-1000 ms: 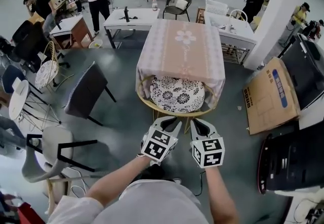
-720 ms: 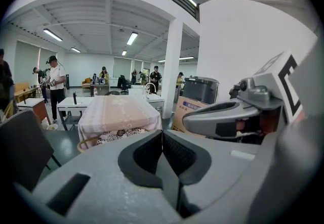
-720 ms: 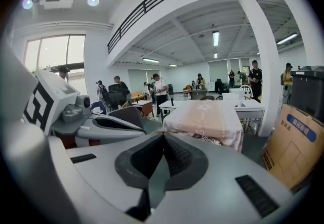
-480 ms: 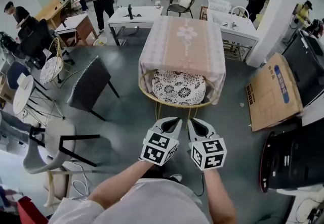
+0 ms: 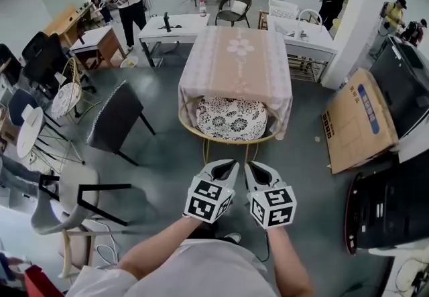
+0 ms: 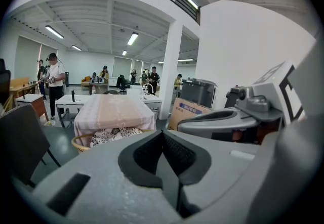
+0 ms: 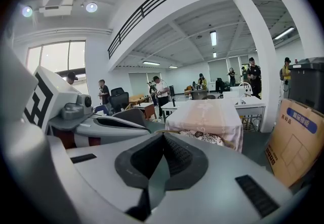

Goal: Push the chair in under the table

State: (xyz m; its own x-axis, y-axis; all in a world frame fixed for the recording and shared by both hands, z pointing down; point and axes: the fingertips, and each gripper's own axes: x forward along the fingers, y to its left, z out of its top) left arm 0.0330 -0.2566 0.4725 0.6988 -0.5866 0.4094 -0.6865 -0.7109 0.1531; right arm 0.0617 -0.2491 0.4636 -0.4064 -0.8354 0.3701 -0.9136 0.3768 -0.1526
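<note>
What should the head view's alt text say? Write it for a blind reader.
Seen from above, a round chair with a patterned cushion sits partly under a pink-draped table. The left gripper and right gripper, both shut and empty, hang side by side just short of the chair.

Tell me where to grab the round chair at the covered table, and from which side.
Take the chair by its curved back rim, coming from the near side. The seat sits mostly under the tablecloth, so only that rim bulges out toward you, and it looks thin enough for jaws. The left gripper and right gripper are shut and clear of it; open them first.
</note>
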